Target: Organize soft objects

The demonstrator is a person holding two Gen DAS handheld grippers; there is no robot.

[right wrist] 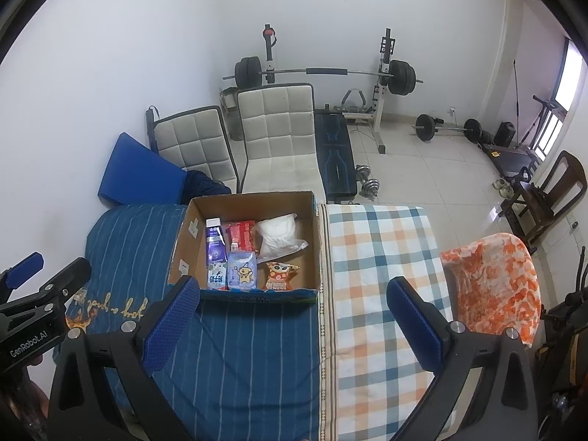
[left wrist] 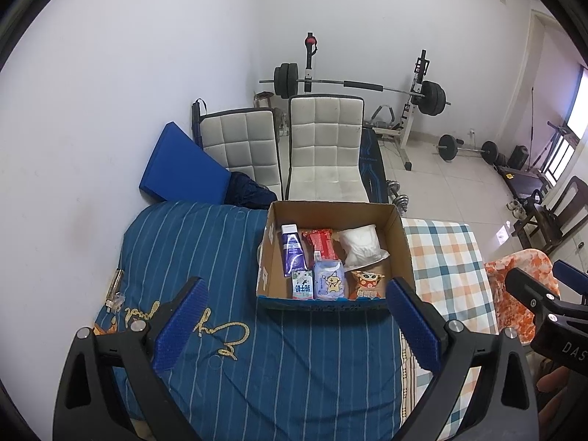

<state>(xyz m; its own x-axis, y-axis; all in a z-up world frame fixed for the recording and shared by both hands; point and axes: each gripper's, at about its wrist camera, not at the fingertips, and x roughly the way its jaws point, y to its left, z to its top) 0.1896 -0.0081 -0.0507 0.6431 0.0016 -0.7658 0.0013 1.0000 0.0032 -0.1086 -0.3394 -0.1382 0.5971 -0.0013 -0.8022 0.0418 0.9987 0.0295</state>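
An open cardboard box (left wrist: 398, 242) (right wrist: 183, 242) stands on the bed and holds several soft packets: a purple pouch (left wrist: 293, 253) (right wrist: 215, 246), a red pack (left wrist: 321, 244) (right wrist: 240, 237), a white bag (left wrist: 362, 246) (right wrist: 277, 237), a pale blue tissue pack (left wrist: 329, 284) (right wrist: 241, 275), an orange cartoon snack bag (left wrist: 365, 283) (right wrist: 280, 275) and a small white-green pack (left wrist: 302, 286) (right wrist: 217, 277). My left gripper (left wrist: 294, 308) is open and empty, just before the box. My right gripper (right wrist: 294, 305) is open and empty, to the right of the box's near corner.
The bed has a blue striped cover (left wrist: 205, 257) (right wrist: 250, 349) and a checked sheet (left wrist: 446, 264) (right wrist: 378, 264). An orange patterned cloth (right wrist: 492, 279) (left wrist: 522, 294) lies at the right. Two white chairs (left wrist: 323, 147), a blue pad (left wrist: 183, 165) and a barbell rack (left wrist: 422, 95) stand behind.
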